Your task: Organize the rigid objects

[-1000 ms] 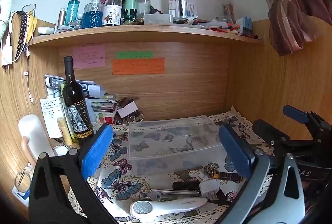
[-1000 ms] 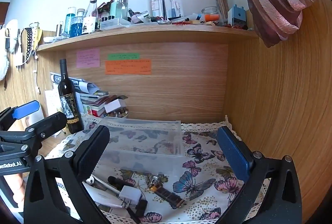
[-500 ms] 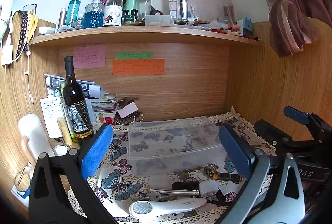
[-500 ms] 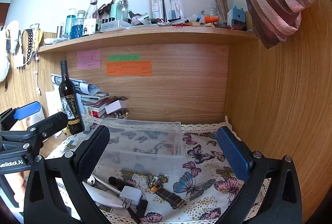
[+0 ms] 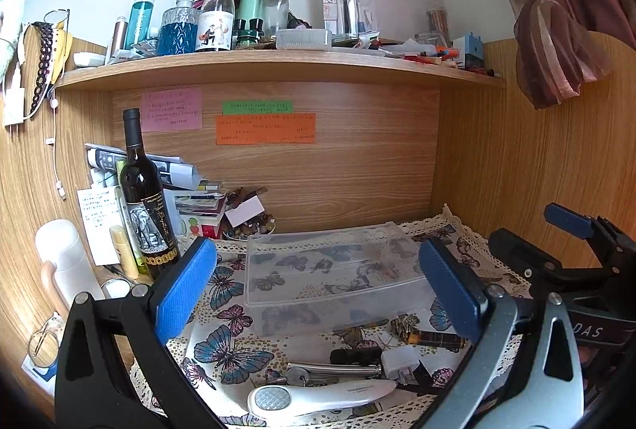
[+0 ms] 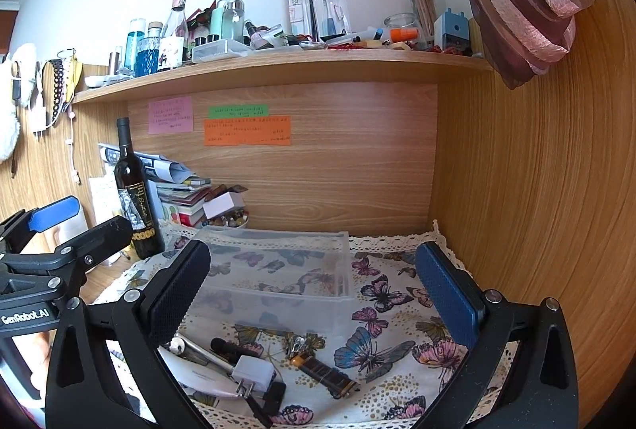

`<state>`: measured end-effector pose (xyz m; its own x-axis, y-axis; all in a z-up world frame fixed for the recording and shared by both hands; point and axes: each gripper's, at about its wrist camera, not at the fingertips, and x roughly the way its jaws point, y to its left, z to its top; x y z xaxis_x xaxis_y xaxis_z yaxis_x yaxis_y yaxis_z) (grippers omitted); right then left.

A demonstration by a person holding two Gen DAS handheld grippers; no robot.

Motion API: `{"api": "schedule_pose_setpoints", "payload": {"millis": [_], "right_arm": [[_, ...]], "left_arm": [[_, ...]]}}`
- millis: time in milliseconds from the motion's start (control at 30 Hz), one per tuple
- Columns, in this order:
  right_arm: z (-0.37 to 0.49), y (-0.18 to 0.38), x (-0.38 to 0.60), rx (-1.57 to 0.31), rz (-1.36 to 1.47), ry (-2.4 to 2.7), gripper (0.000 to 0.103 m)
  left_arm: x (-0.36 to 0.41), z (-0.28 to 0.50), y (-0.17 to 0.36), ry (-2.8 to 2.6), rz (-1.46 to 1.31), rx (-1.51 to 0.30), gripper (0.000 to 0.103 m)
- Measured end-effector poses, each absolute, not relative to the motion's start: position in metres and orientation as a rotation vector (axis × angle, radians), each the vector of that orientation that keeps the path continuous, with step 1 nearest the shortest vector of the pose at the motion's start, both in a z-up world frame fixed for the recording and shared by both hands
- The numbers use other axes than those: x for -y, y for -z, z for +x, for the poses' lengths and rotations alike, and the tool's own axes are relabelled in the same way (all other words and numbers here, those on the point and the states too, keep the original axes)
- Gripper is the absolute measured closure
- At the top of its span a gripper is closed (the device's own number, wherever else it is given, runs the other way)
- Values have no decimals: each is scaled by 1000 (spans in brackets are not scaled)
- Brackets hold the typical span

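Wood-panelled walls enclose a table spread with a butterfly-print cloth. On it, toward the back, sits a clear plastic organizer tray, its divided compartments showing only the cloth's pattern through them. Just in front of the tray lies a loose cluster of small rigid objects: a white plug adapter, a black-and-gold lighter with a small metal charm at its end, a short black stick, a metal rod with a round key-like piece beside it, and a white handheld device with a grey round pad, nearest the front edge.

Both claws hang above this cluster, touching nothing. The left claw is spread wide, blue pads framing the tray. The right claw is likewise spread wide and holds nothing.

At the left a dark wine bottle stands upright before stacked books. Coloured notes are stuck on the back panel under a crowded shelf.
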<state>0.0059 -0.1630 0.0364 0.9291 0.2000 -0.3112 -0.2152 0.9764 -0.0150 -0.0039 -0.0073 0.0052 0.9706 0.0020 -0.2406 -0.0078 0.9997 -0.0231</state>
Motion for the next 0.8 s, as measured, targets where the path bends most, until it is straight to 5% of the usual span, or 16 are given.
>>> {"api": "schedule_pose_setpoints", "payload": {"millis": [800], "right_arm": [[5,-35,161,-319,-44,-216,0]], "left_arm": [[7,-4,-4,-4,-23,-243,0]]}}
